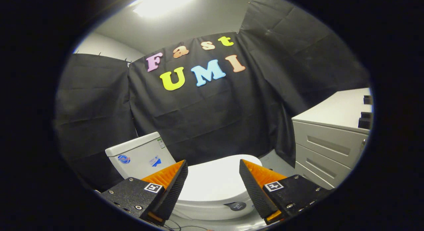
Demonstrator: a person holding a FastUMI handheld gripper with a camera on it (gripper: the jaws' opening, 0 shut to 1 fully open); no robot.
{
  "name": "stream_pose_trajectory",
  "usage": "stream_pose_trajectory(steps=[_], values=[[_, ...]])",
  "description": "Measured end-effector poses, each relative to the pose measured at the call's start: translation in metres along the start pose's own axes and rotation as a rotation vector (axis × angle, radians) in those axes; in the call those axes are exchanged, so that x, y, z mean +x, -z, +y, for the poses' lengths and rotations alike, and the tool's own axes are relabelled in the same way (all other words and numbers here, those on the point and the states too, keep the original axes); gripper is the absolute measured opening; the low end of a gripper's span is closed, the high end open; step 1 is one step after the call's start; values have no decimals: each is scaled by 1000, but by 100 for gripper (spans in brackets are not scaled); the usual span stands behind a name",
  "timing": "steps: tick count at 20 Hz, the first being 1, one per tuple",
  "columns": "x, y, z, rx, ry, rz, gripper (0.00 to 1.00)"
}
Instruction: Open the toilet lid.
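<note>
One toilet stands on the grey floor against the black cloth wall, its lid down and just ahead of the fingers. One white cabinet, two drawers visible, stands beside it. Gripper fingers spread apart, holding nothing.

toilet lid: glossy smooth white | tank: glossy ceramic-looking | wall cloth: matt creased | tool fingers: ridged, spread apart

The white toilet lid lies closed and flat on the bowl. Its white tank stands behind, against the black cloth wall.
</note>
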State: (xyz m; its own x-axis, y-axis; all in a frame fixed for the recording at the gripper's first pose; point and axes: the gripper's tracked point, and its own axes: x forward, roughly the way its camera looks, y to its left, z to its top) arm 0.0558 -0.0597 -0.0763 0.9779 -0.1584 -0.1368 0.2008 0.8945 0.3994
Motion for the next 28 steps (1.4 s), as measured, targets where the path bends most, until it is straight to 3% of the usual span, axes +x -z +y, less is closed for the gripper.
stream_pose_trajectory(steps=[6,22,28], values=[[19,45,-25,201,58,90,95],[31,136,-75,480,276,279,94],[30,175,-80,580,337,369,84]])
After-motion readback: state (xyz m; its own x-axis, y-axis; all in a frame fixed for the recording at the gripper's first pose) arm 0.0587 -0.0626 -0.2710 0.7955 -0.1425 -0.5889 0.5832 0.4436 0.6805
